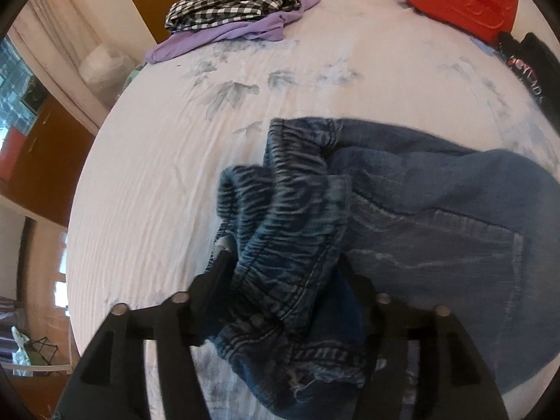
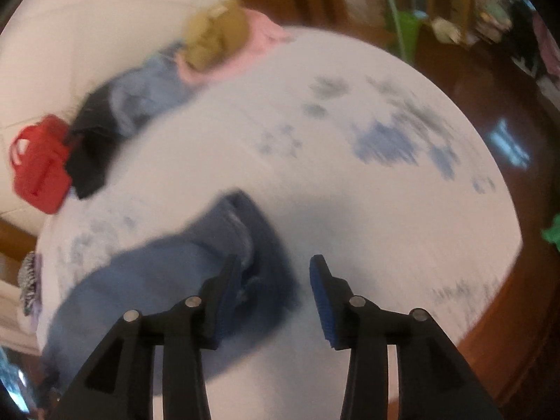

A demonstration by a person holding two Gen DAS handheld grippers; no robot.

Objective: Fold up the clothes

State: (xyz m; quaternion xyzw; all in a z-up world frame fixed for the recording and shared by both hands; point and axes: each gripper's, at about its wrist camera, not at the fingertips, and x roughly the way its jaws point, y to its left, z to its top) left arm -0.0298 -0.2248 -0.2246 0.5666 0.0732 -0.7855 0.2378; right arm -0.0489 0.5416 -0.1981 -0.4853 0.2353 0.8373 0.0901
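Denim jeans [image 1: 402, 210] lie crumpled on a white bed [image 1: 175, 175] printed with faint blue-grey leaves. Their gathered elastic waistband is bunched up between the two black fingers of the left gripper [image 1: 283, 273], which points steeply down at the bed. The fingers stand either side of the bunch, and the cloth fills the gap; whether the pads press on it is hard to tell, since the denim hides them.

In the right wrist view, which is blurred, the right gripper [image 2: 276, 276] has its jaws apart, blue pads showing. The left finger [image 2: 224, 290] sits at the edge of a dark fold of the jeans [image 2: 147, 273], while the right finger is over bare sheet; nothing is clamped.

At the far edge of the bed a checked garment [image 1: 234, 3] rests on a purple one [image 1: 238, 31]. A red bag [image 1: 458, 0] sits at the other far corner, beside a black garment [image 1: 528, 66].
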